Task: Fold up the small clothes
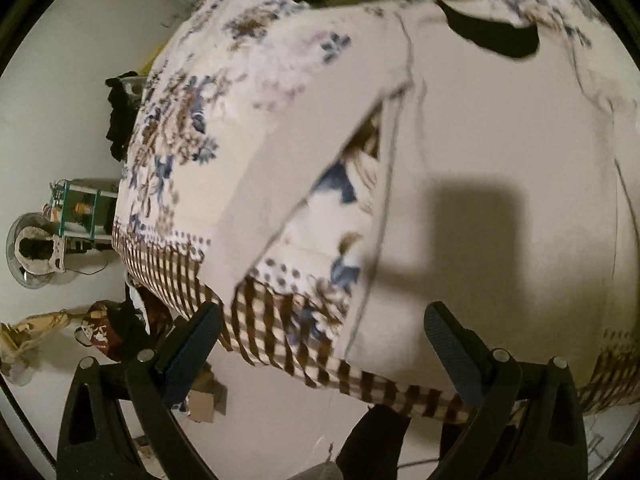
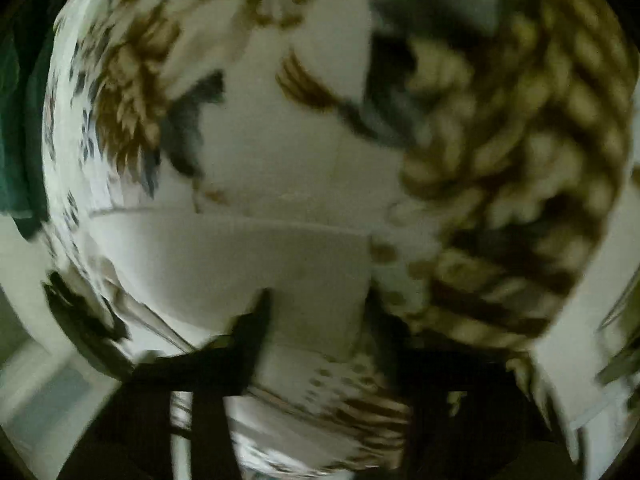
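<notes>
My left gripper hangs with its jaws spread wide and nothing between them, poised over the near hem of a cream-white long-sleeved garment that lies flat on the floral bedspread, one sleeve slanting away from the body toward the bedspread's brown checked border. My right gripper sits low against the same white cloth, but its view is smeared by motion and dim, so I cannot tell whether its jaws are parted or pinching fabric; only the left finger reads as a dark wedge over the garment. I judge the step in hand to be the first fold: the loose sleeve should come in over the body, so I would close on the sleeve's edge near its end, lift only enough to clear the cloth beneath, and lay it straight along the side seam without dragging the bedspread's print into wrinkles. A dark patch shows at the garment's far end, probably the neck opening. The surface is soft and patterned, which may let the garment creep as I pull. Beyond the checked border, the pale floor holds a standing fan, a green-framed rack and scattered clutter.
</notes>
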